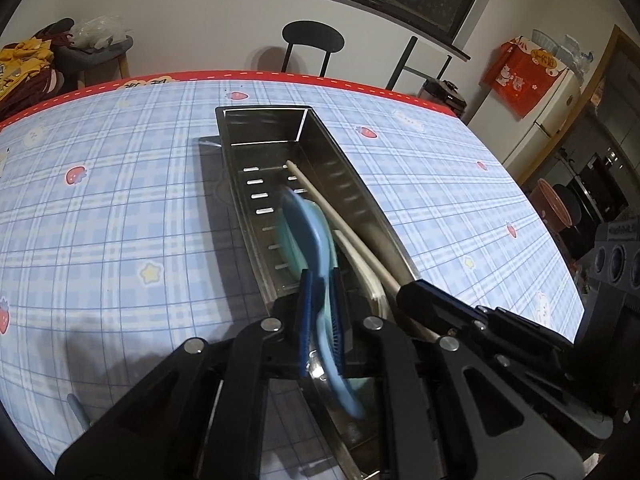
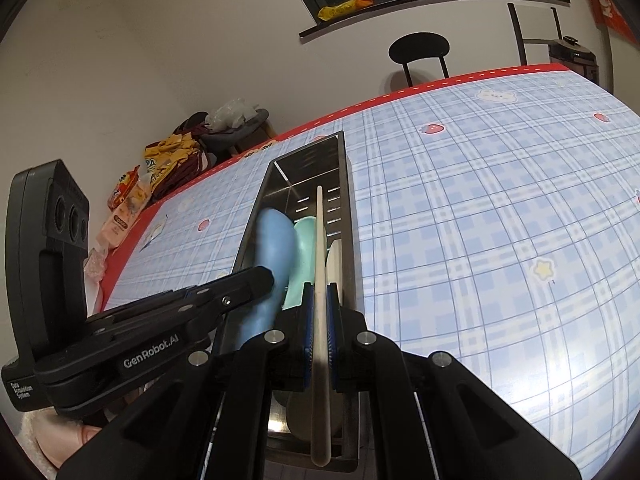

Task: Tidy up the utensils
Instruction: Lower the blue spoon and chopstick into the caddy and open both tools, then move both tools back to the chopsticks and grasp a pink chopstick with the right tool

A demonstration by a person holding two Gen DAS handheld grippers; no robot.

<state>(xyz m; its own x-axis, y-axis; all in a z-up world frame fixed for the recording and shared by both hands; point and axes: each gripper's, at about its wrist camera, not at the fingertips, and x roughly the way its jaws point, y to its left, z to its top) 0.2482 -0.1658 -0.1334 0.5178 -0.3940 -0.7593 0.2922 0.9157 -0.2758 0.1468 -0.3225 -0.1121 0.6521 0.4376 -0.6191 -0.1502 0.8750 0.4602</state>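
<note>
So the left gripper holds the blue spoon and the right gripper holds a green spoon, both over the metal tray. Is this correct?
Not quite. The right gripper is shut on a cream-white stick-like utensil, not a green spoon; the right wrist view shows this. The green spoon lies loose in the metal tray. The rest stands: the left gripper holds the blue spoon over the tray.

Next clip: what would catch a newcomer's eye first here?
The long steel tray lying mid-table on the blue checked cloth, both grippers reaching into it. The left gripper is shut on a blue spoon, and the right gripper is shut on a pale chopstick. A mint spoon and a white spoon already lie inside.
</note>
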